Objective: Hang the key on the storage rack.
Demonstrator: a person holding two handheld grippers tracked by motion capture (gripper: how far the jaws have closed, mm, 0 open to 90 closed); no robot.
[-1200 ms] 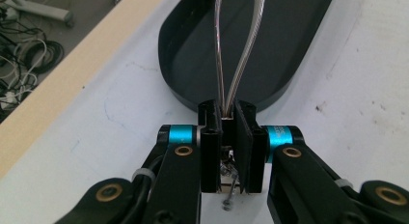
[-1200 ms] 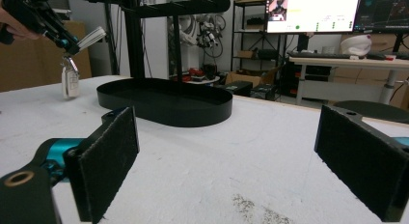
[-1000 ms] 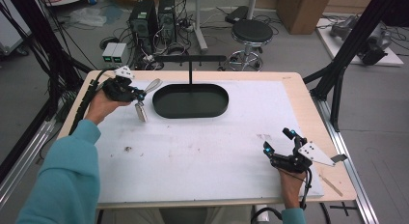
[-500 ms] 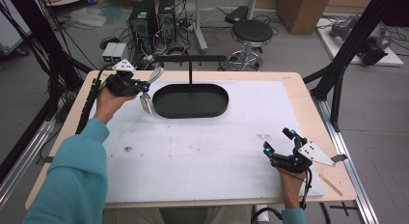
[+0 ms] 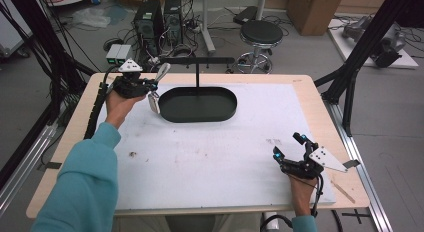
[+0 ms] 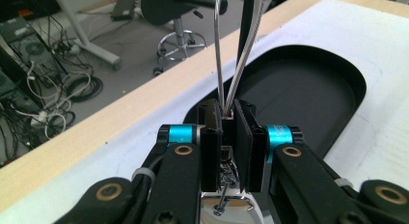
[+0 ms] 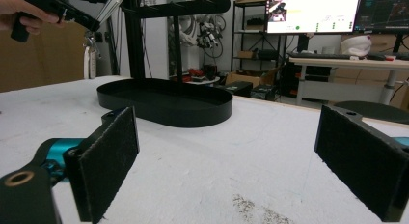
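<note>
The metal utensils [image 5: 156, 87], two thin-handled pieces that look like spoons or small ladles, are pinched by their handles between the closed fingers [image 6: 210, 137] of the left gripper [image 5: 131, 84], held above the bench [image 5: 210, 157] just left of the black oval tray [image 5: 199, 105] and its T-shaped hanging rack [image 5: 197, 62]. The step looks like carrying them to that rack; next, each handle needs lifting to the crossbar. The right gripper [image 5: 294, 157] rests on the bench near its right front corner, fingers spread, nothing held.
</note>
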